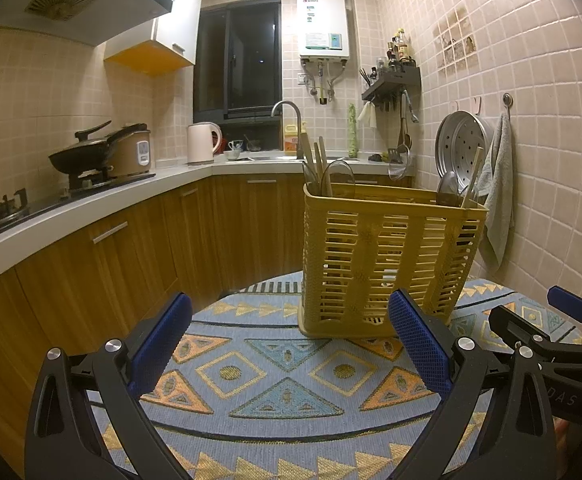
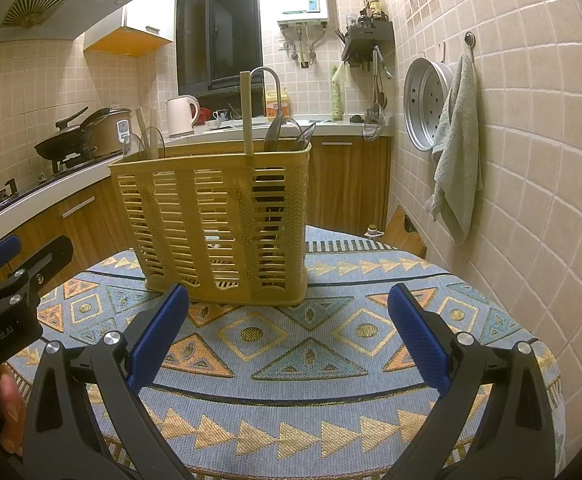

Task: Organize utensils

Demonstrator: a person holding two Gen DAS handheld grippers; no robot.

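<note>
The basket (image 1: 387,264) stands upright on the patterned counter (image 1: 275,376), ahead of both tongs and touching neither. From the left tongs (image 1: 291,344) it lies forward and to the right; from the right tongs (image 2: 289,332) it lies forward and to the left, so it sits roughly between the two lines of sight. Its long side runs across both views, with the utensils standing near-vertical at its two ends and the middle compartments looking empty from here.

Both tongs are spread wide and hold nothing. The counter between each pair of pads is bare cloth.

At the end nearer the left tongs stand wooden sticks (image 1: 318,160) and a clear spoon (image 1: 341,176). At the end nearer the right tongs is a wooden stick (image 2: 246,112) with dark spoons (image 2: 291,136) beside it. All handles point up, their lower ends hidden behind the slats.

No loose utensil shows on the counter, so my judgement is that the sorting is far along, or that the next piece must come out of the basket itself. If so, the approach would be from above, closing across a handle, not along it. The right tongs look the nearer to the basket's near corner, though the fisheye makes this uncertain. The tall single stick offers the clearest handle.
</note>
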